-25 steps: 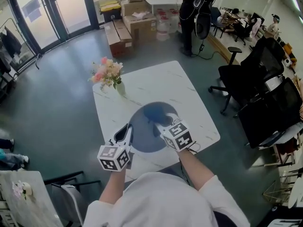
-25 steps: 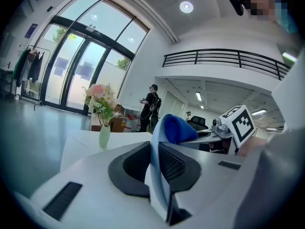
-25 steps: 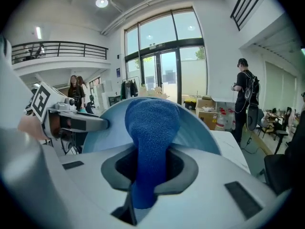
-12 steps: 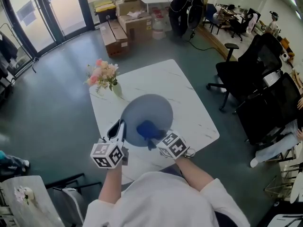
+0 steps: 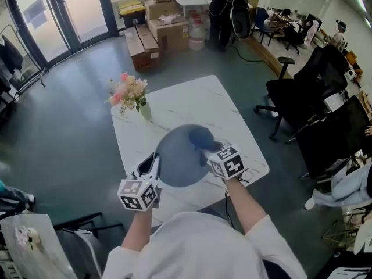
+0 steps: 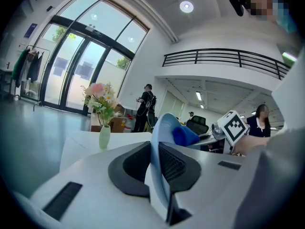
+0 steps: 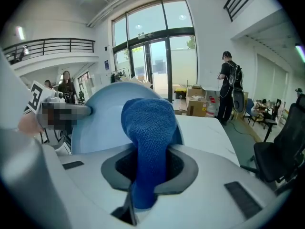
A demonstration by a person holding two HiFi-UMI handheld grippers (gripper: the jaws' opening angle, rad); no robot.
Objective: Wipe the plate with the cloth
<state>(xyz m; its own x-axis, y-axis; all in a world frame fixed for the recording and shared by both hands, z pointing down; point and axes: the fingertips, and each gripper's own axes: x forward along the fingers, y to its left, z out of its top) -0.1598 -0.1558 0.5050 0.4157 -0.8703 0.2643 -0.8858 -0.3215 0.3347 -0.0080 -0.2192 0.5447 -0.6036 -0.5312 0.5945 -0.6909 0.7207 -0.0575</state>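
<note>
**Mid-wipe on the plate**

The pale blue plate [image 5: 174,166] hangs tilted over the white table [image 5: 197,100], its rim pinched by the left gripper [image 5: 152,164]. The right gripper [image 5: 209,151] clamps the blue cloth [image 5: 200,137] against the plate's far edge. The next move likely calls for a pressed sweep back across.

No words, numbers or brand names can be read anywhere. The white cubes [image 5: 139,193] on the left tool [image 5: 152,165] and right tool [image 5: 210,150] carry only black-and-white square patterns. Labels on the brown cardboard boxes [image 5: 168,27] are too small to read.
</note>
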